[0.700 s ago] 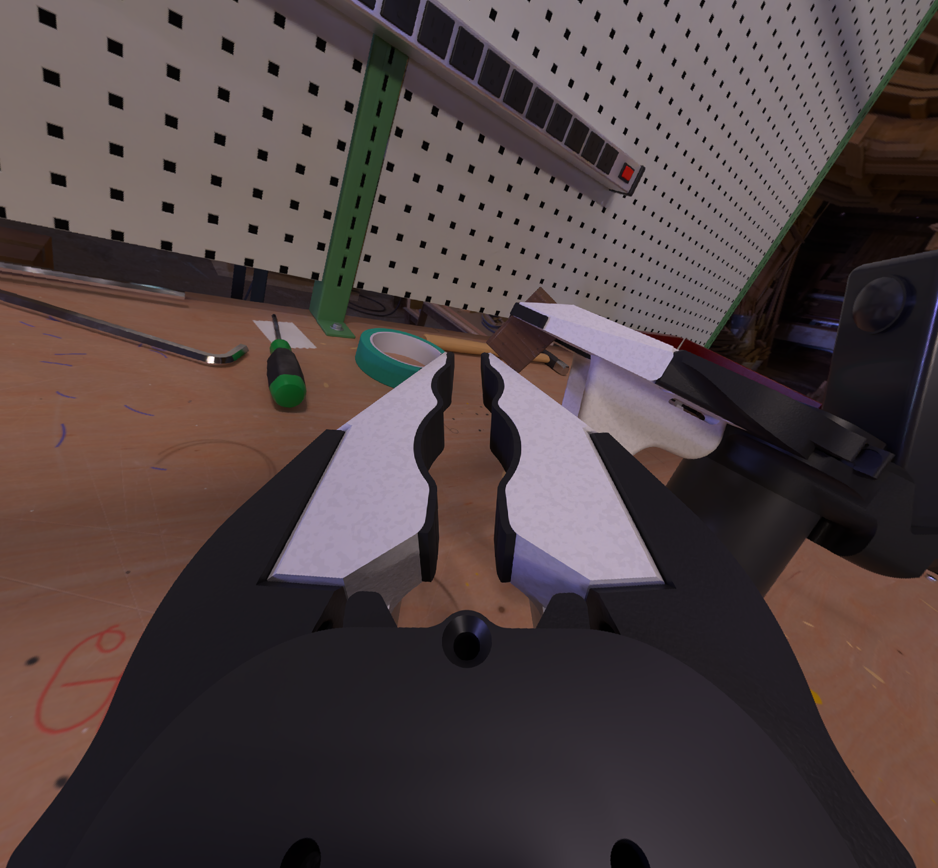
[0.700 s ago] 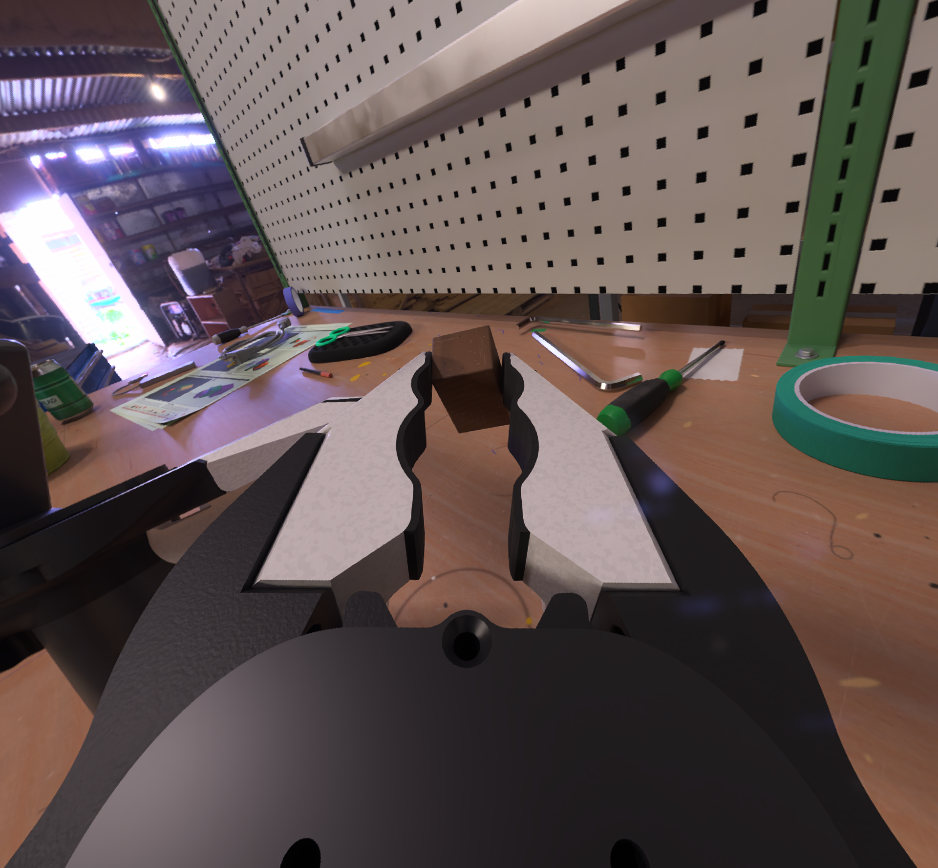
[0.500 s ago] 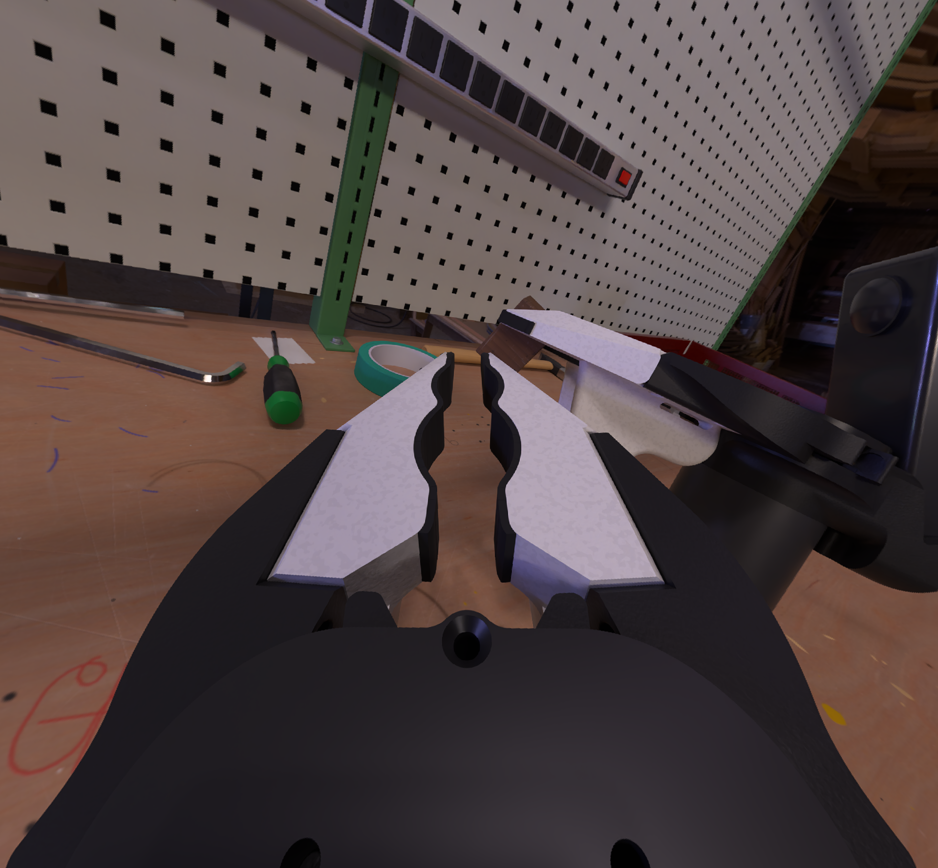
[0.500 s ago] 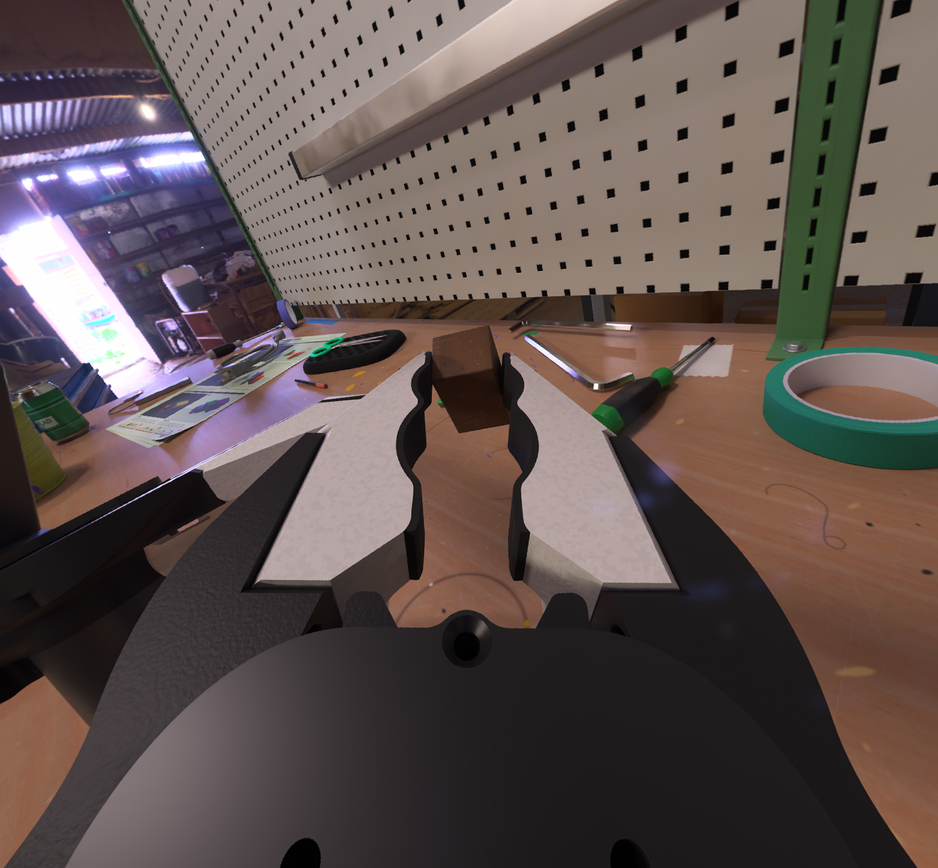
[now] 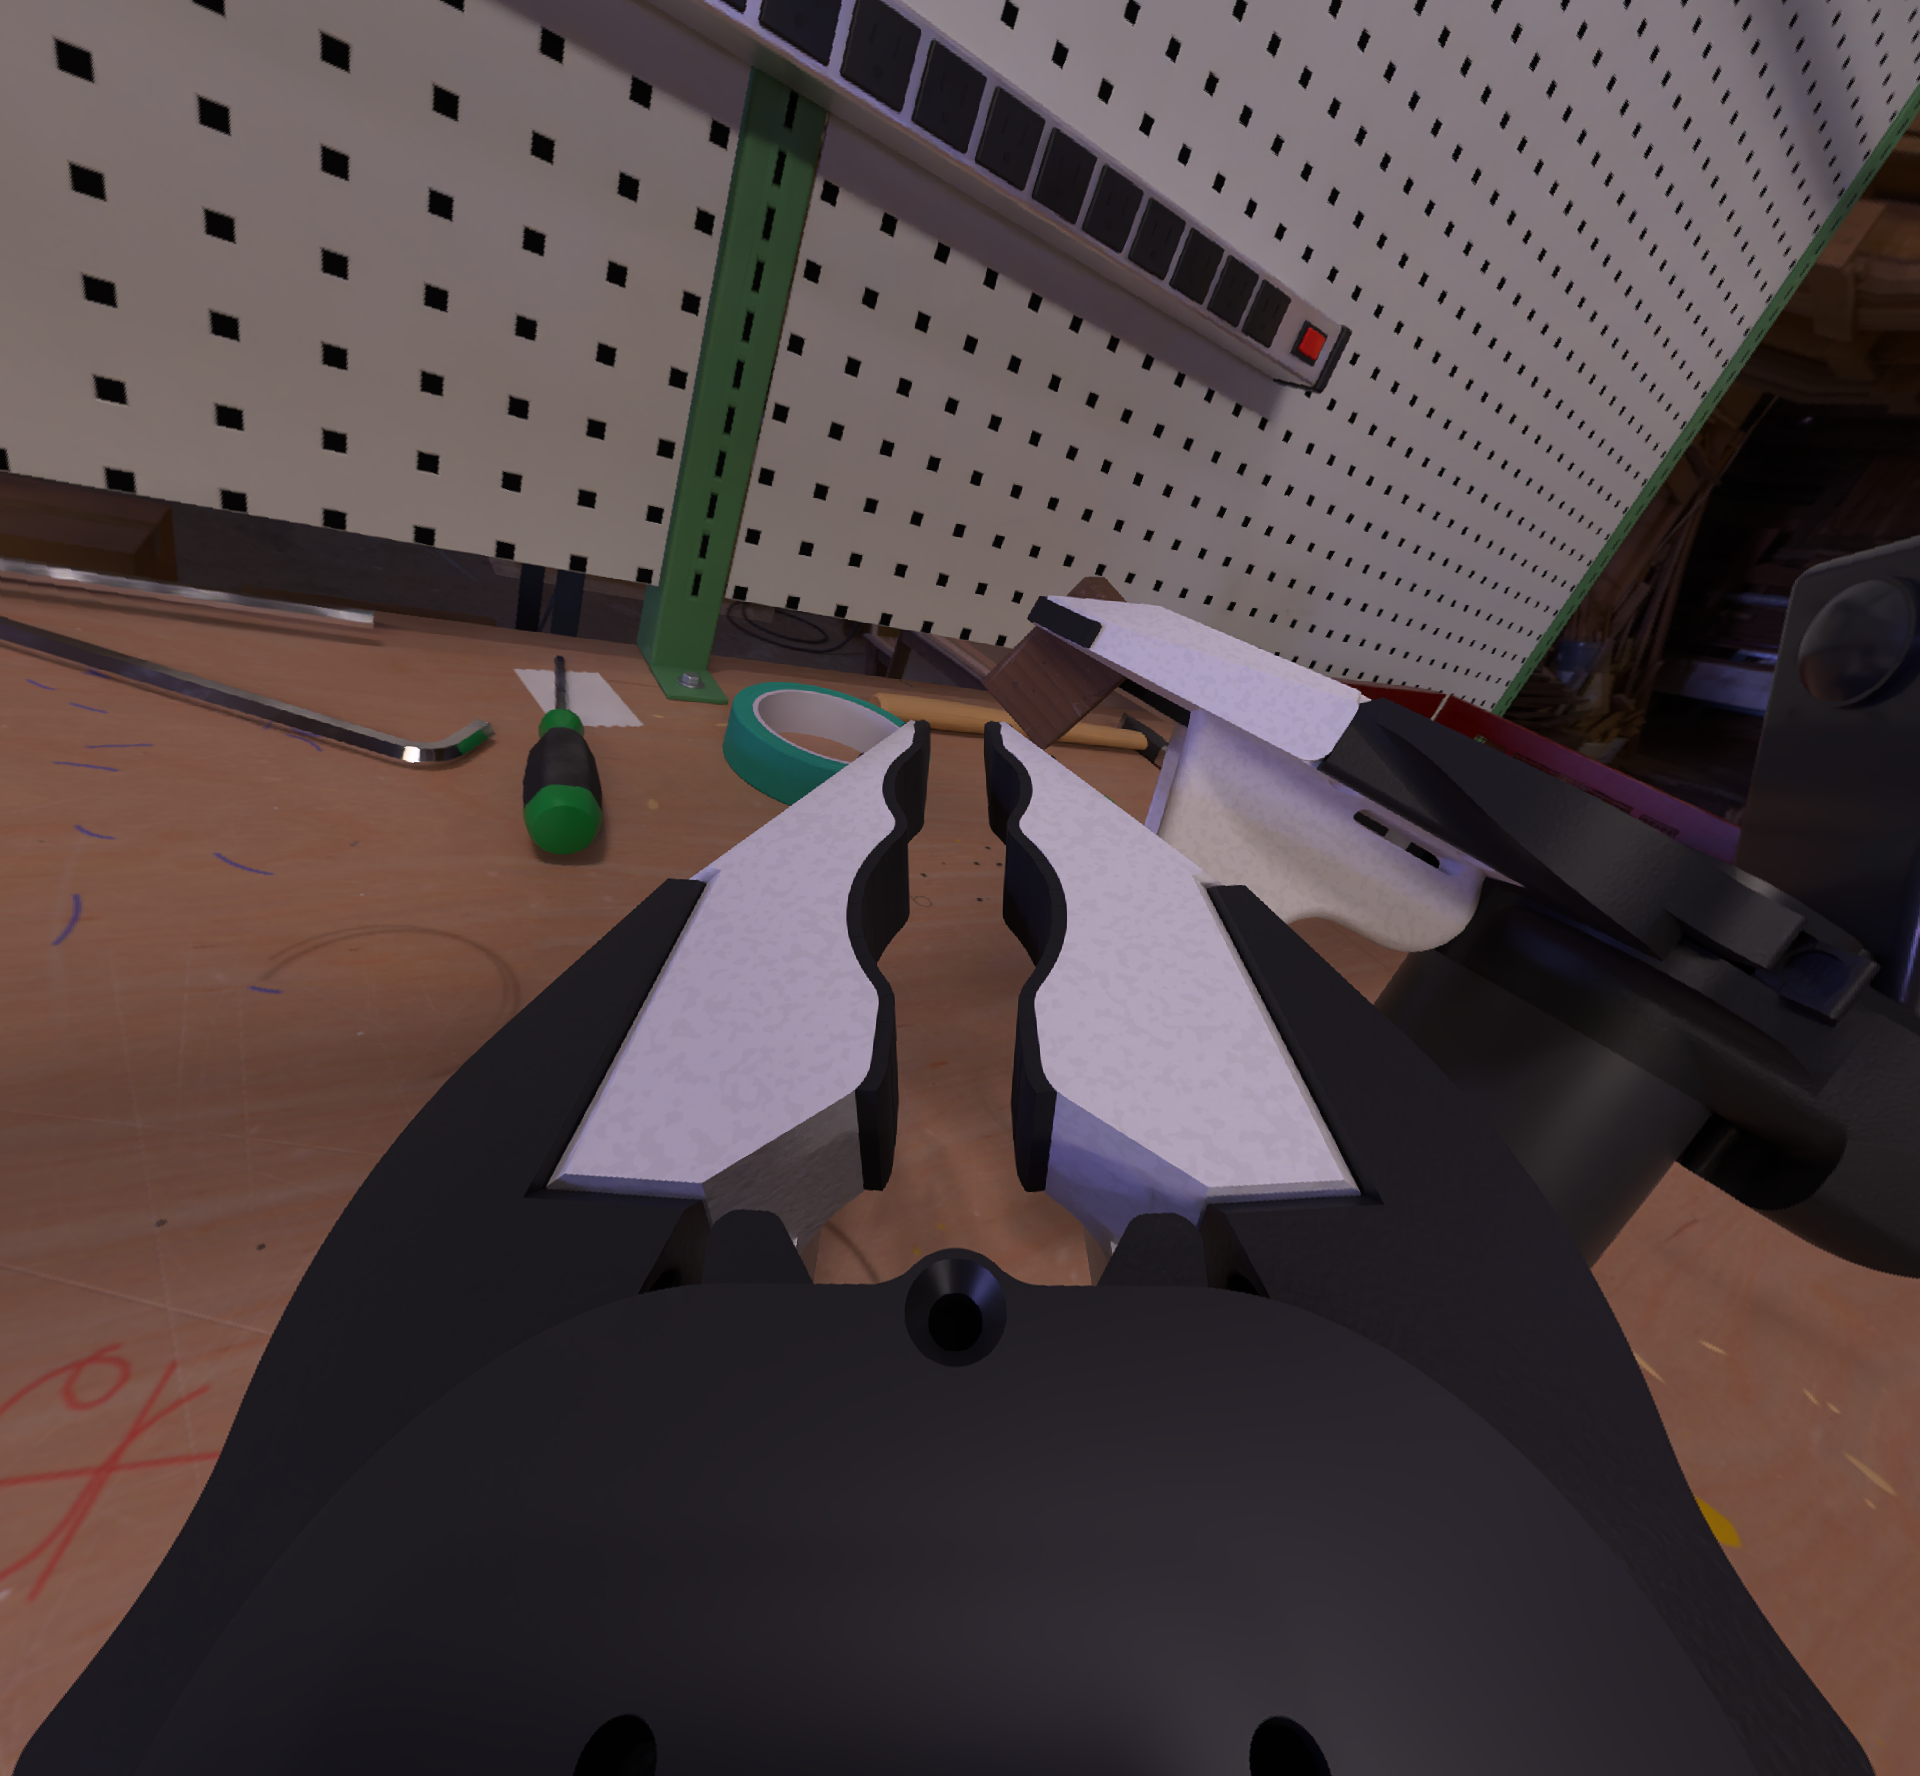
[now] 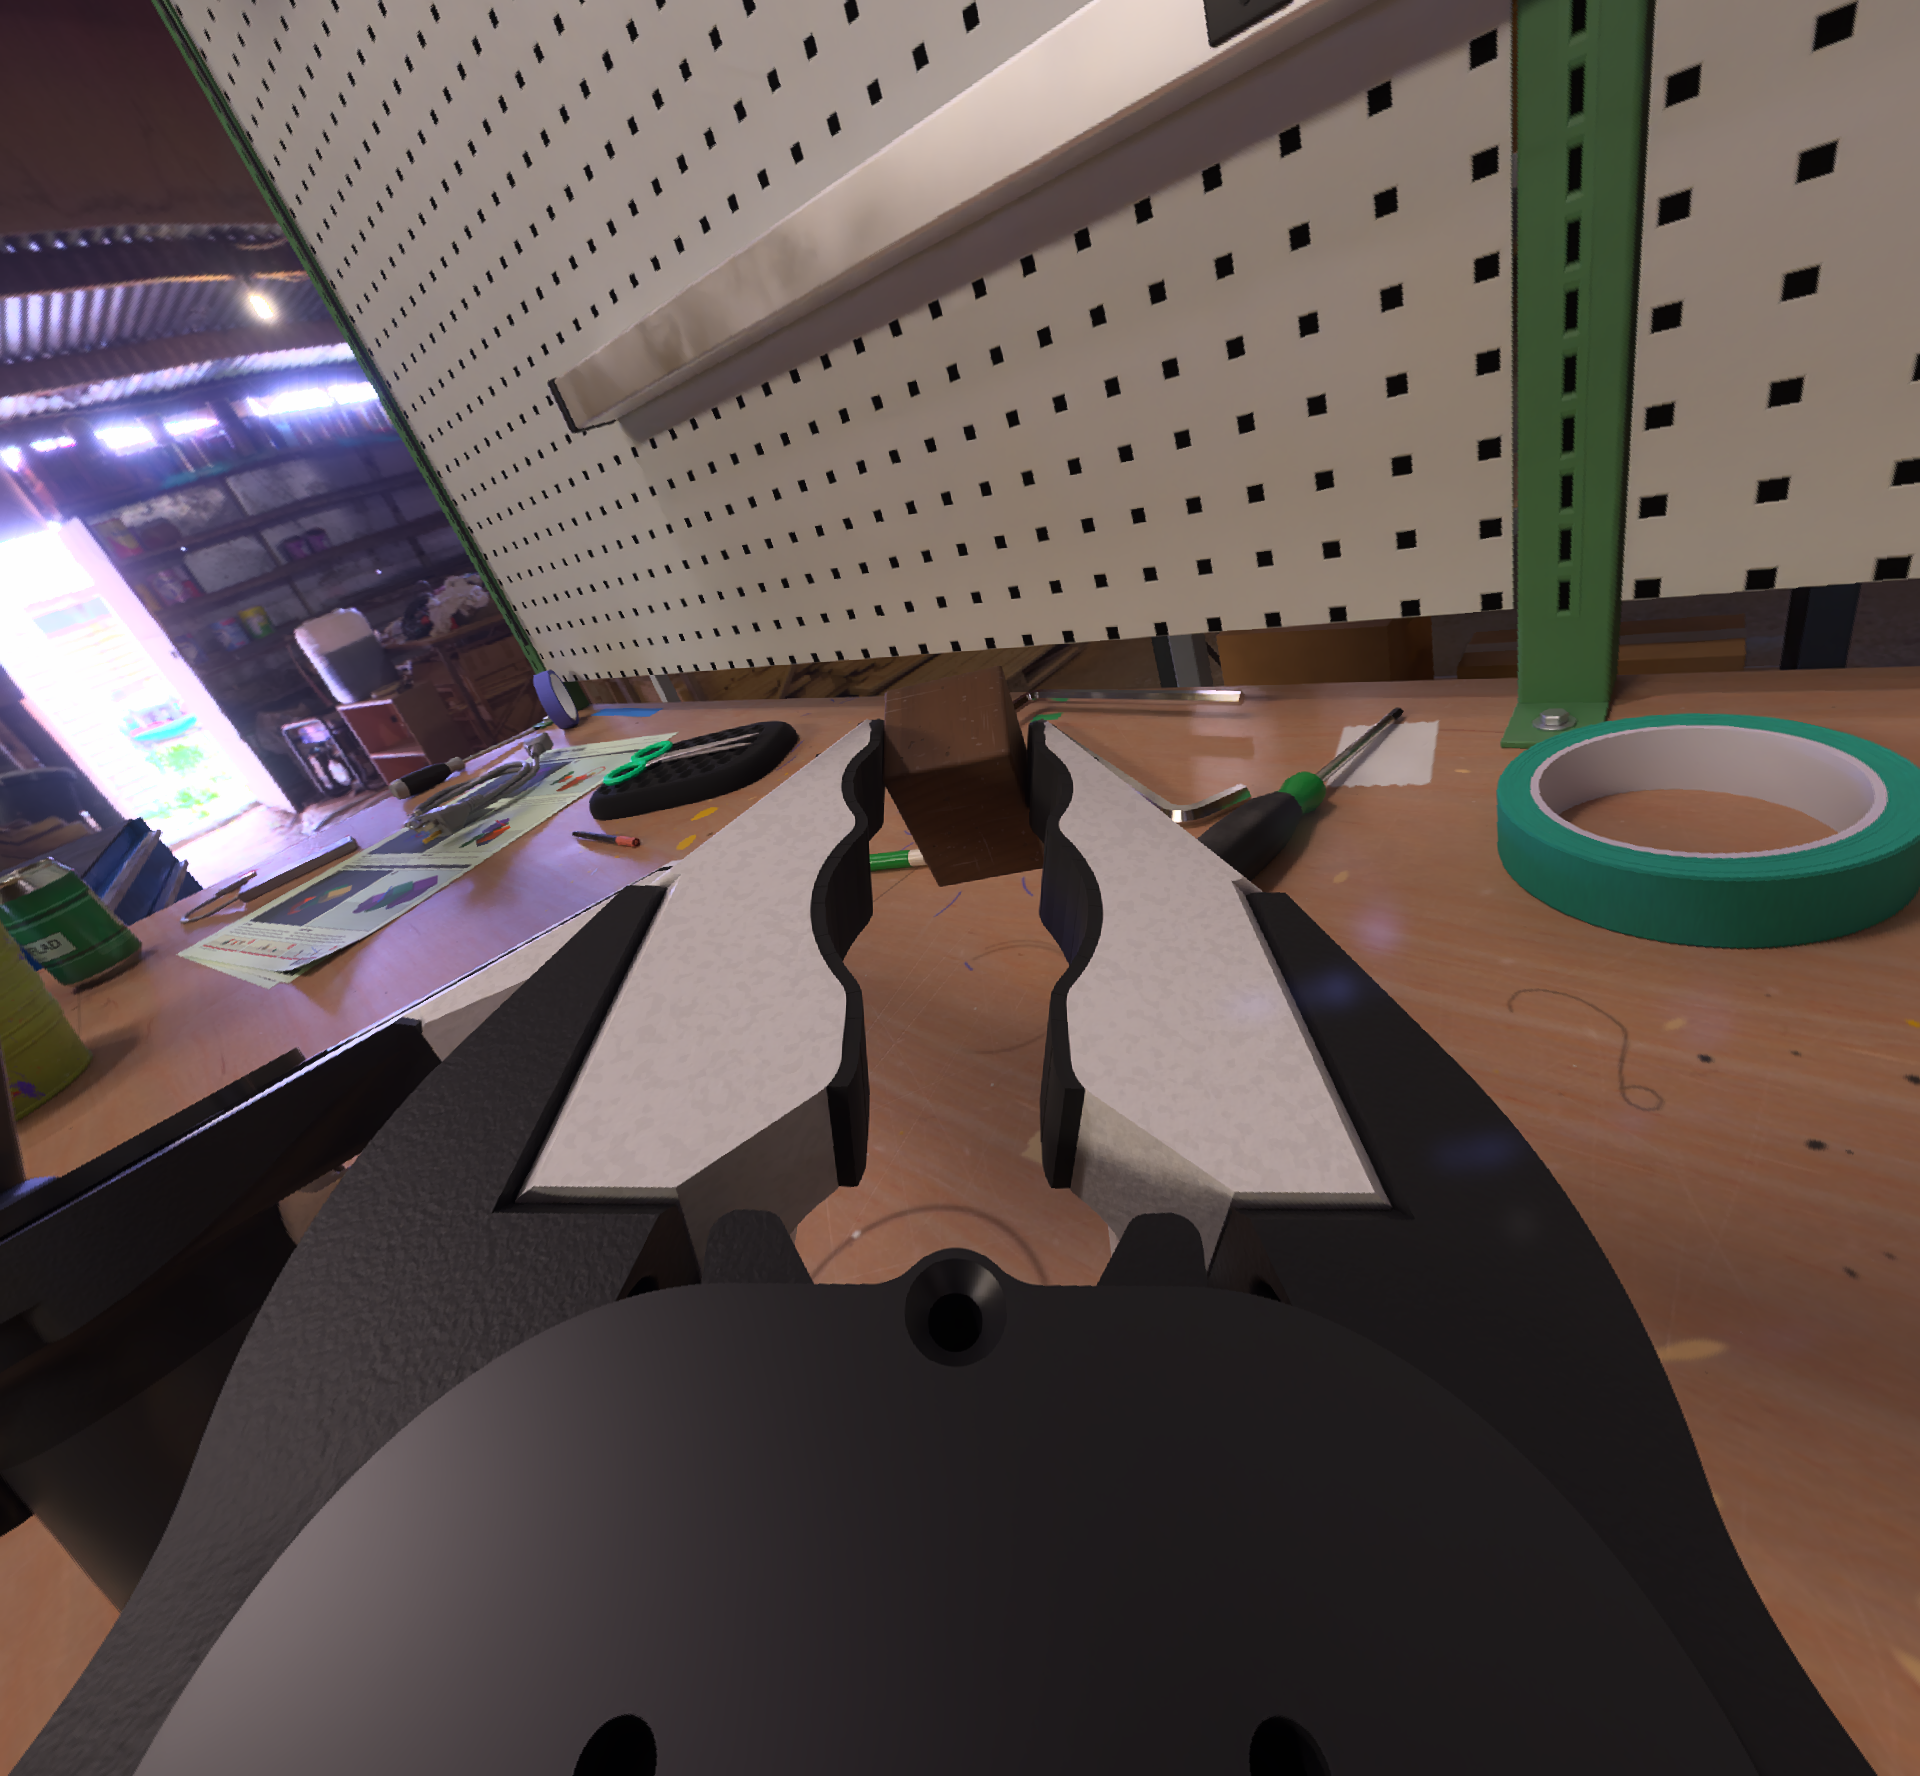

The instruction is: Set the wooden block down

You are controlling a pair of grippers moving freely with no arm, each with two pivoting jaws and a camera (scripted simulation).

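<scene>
Wooden block (image 6: 961,791), small, dark brown and square-edged, sits pinched between the tips of my right tool (image 6: 956,770), tilted, raised above the scuffed brown wooden desk (image 6: 1455,1103). My left tool (image 5: 951,739) holds nothing; its fingers stand slightly apart. A green tape roll (image 6: 1704,822) lies to the right, and a green-handled screwdriver (image 6: 1262,817) just beyond the block. I judge the block light, rigid and unlikely to break, with flat opposite faces that give my pads a firm hold. Because it hangs tilted, I expect it may tip or roll onto another face when released.
</scene>
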